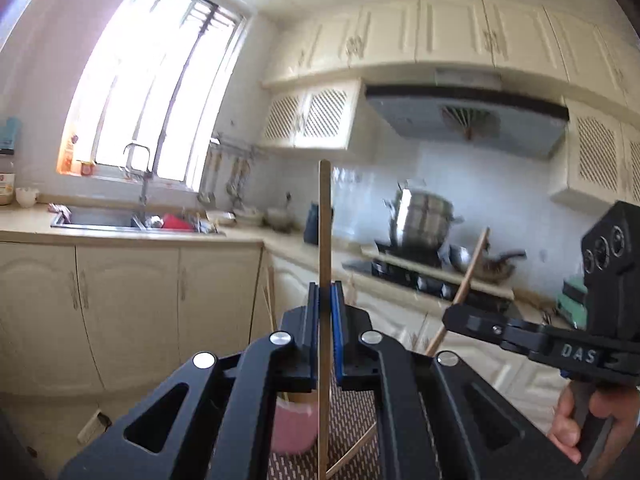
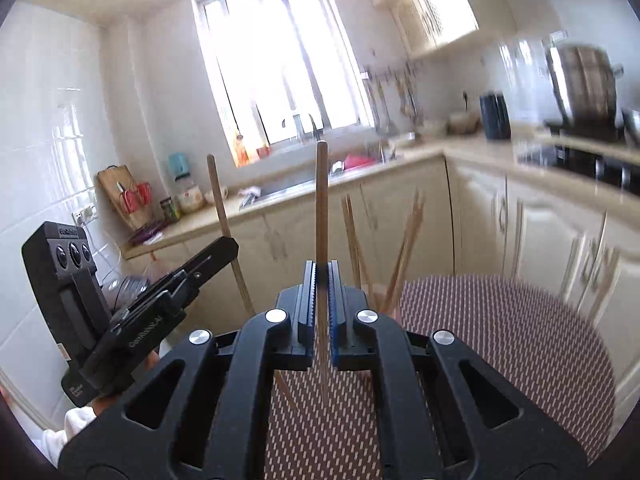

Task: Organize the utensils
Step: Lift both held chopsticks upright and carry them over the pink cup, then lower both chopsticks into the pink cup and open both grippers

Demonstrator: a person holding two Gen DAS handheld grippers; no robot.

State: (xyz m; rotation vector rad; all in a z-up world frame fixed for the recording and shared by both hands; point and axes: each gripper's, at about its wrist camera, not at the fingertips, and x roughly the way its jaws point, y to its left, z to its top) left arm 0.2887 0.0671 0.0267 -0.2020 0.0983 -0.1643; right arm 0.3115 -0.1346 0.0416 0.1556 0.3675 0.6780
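Observation:
My left gripper (image 1: 325, 293) is shut on a wooden chopstick (image 1: 325, 216) that stands upright through its blue pads. Below it a pink cup (image 1: 291, 426) sits on a woven mat (image 1: 354, 416), with another loose stick leaning near it. To the right, my right gripper (image 1: 451, 317) is shut on a second chopstick (image 1: 472, 268), which tilts to the right. In the right wrist view that gripper (image 2: 321, 276) clamps its chopstick (image 2: 321, 200) upright. The left gripper (image 2: 229, 246) appears at the left with its stick (image 2: 221, 208). Several more chopsticks (image 2: 402, 252) fan out behind the right fingers.
A round table carries the woven mat (image 2: 508, 340). Kitchen counters run along the back with a sink (image 1: 100, 218), a stove (image 1: 416, 276) bearing a steel pot (image 1: 424, 220), and cream cabinets (image 1: 128, 304) below. A hand (image 1: 580, 424) grips the right gripper's handle.

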